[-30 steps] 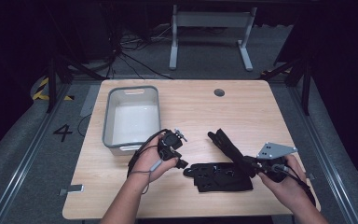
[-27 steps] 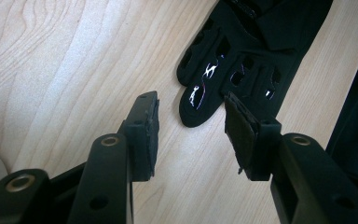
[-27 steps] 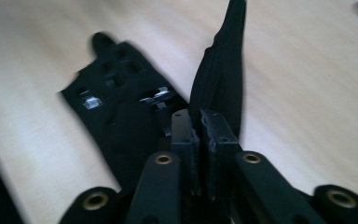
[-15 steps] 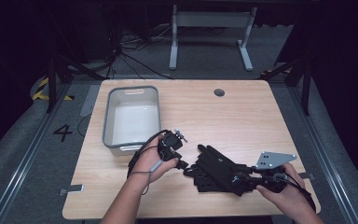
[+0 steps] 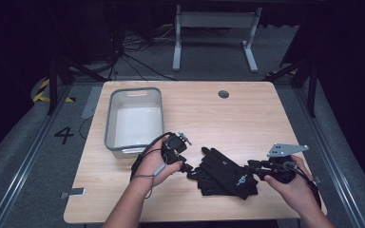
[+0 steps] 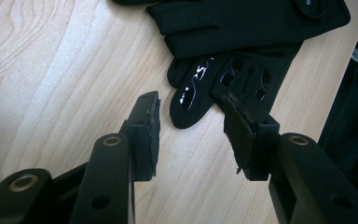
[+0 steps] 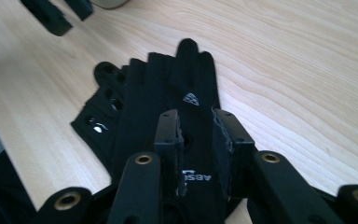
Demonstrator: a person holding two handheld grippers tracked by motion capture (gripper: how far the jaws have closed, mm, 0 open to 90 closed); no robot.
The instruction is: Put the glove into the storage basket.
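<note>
The right gripper [image 7: 195, 135] is clamping the top glove's [image 7: 168, 93] cuff between its jaws; the left gripper [image 6: 191, 123] is gaping, the lower glove's [image 6: 200, 93] fingertip lying between its jaws.

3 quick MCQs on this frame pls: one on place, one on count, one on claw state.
1. Where is the grey bin?
A. far left part of the table
B. near right corner
C. on the floor

2. How many black gloves lie on the table?
A. one
B. two
C. four

3. What state is the left claw in?
A. shut on a glove
C. shut on the bin rim
B. open, nothing between its jaws

Answers:
1 A, the high view shows the bin at the table's left, beyond the left hand.
2 B, an upper glove overlaps a perforated lower glove.
3 B, its jaws stand apart over bare wood, short of the glove tips.
</note>
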